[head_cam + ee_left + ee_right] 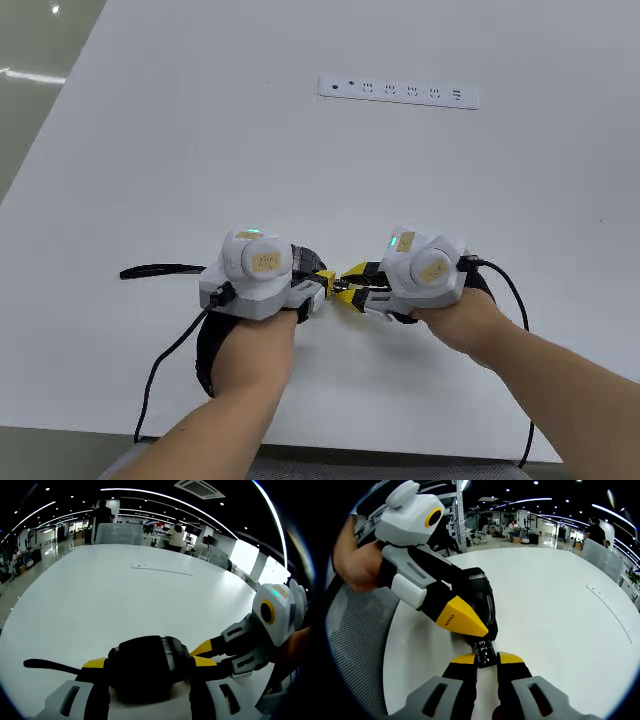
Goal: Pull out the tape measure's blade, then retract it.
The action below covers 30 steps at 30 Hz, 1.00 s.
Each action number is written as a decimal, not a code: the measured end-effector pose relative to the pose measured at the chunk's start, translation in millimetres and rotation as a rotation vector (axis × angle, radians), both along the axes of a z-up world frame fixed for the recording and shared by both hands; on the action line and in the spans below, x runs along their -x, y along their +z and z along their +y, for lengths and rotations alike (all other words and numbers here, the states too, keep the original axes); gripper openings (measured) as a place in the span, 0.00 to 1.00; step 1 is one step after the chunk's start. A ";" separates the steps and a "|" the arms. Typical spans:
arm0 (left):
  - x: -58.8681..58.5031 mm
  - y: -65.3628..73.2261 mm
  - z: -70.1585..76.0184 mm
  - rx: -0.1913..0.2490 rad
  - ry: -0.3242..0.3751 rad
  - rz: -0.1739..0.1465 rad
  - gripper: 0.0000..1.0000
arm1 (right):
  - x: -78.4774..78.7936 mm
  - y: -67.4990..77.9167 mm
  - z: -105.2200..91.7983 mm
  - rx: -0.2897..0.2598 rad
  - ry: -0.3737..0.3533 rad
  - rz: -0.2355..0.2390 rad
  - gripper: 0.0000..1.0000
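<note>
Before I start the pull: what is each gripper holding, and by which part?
The left gripper clamps the tape measure by its black case. The right gripper pinches the blade just outside the case.

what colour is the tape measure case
Black. The tape measure case shows best in the left gripper view.

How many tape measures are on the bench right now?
1. The tape measure sits clamped in the left gripper near the table's front edge, its blade pinched by the right gripper. The grippers may hide something smaller.
</note>
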State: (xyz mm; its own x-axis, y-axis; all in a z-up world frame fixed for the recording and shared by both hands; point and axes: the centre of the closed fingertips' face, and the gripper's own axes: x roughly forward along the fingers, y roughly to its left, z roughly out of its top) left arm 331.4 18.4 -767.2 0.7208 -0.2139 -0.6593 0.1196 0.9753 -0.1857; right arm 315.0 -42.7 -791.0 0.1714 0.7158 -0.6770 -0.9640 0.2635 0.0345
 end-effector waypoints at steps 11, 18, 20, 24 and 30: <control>-0.5 -1.1 1.8 -0.001 -0.003 0.028 0.59 | -1.6 -0.1 0.2 -0.004 -0.006 -0.002 0.10; 0.6 -1.3 1.6 0.010 0.002 0.037 0.58 | -1.6 0.4 7.1 -0.019 0.004 0.005 0.10; 0.6 -1.2 2.0 0.017 0.009 0.035 0.58 | -1.6 0.5 11.3 -0.028 0.001 0.008 0.10; 1.0 -0.6 1.9 0.020 0.005 0.033 0.58 | -1.7 0.1 14.0 -0.028 0.006 0.011 0.10; 0.6 0.0 1.3 0.020 0.004 0.027 0.59 | -2.4 -0.2 13.2 -0.032 0.001 0.010 0.10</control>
State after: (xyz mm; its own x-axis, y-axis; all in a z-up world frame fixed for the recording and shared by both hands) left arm 330.8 19.7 -767.2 0.7035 -0.2245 -0.6743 0.1101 0.9718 -0.2087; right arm 317.3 -29.4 -791.2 0.1636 0.7371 -0.6556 -0.9640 0.2607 0.0525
